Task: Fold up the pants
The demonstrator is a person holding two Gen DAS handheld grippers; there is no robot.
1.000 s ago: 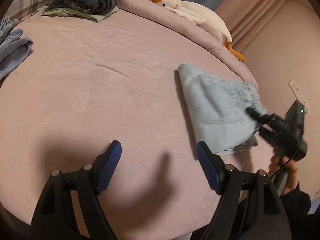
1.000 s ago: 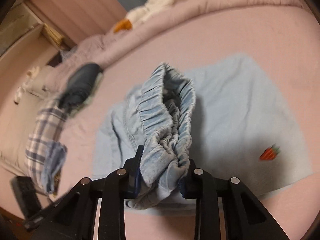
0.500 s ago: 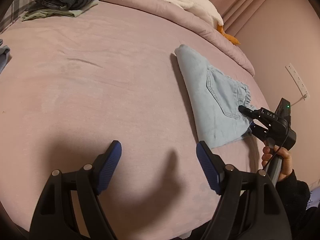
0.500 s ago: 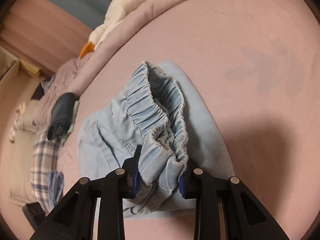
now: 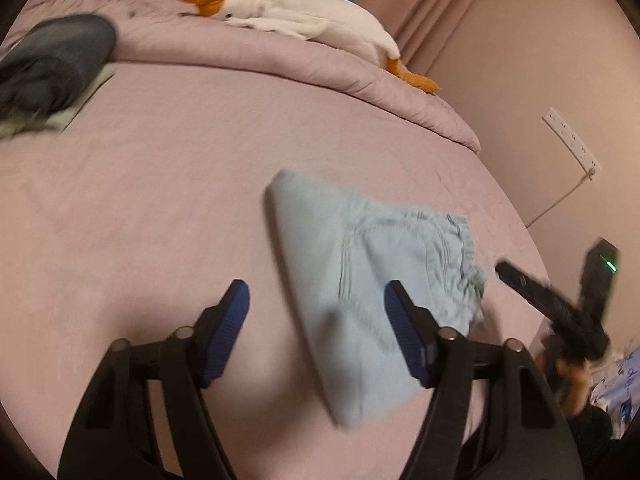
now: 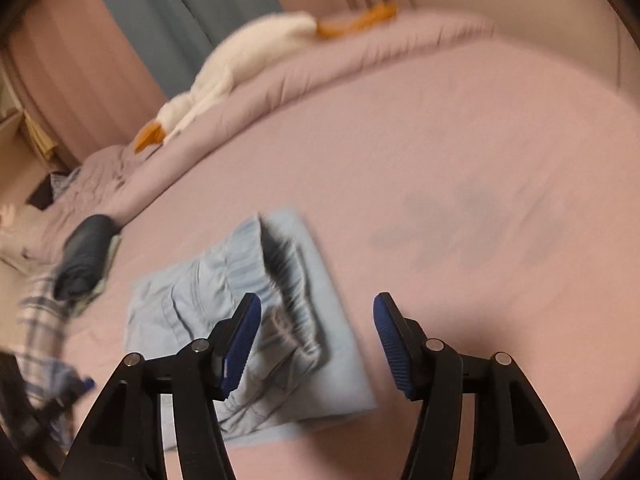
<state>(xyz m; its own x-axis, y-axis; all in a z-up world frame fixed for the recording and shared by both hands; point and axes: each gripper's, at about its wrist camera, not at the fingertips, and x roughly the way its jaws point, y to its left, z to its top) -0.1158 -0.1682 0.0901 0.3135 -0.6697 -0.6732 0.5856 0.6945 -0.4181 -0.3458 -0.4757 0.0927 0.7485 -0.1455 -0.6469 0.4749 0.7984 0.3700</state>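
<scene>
My left gripper [image 5: 316, 332] and right gripper [image 6: 316, 344] both hang spread, gripping nothing. The folded pants [image 5: 372, 292] lie flat near the bed's [image 5: 160, 184] right edge; bare sheet stretches leftward.

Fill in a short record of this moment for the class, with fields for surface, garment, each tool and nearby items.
surface: pink bed sheet
garment: light blue pants, folded into a compact bundle, lying on the sheet, elastic waistband on top
left tool: open, empty, hovering near the pants
right tool: open, holding nothing, above the pants' waistband end
nearby items: white goose plush on the rolled pink duvet; dark folded clothes at the far left
image quality: motion blur in both views
</scene>
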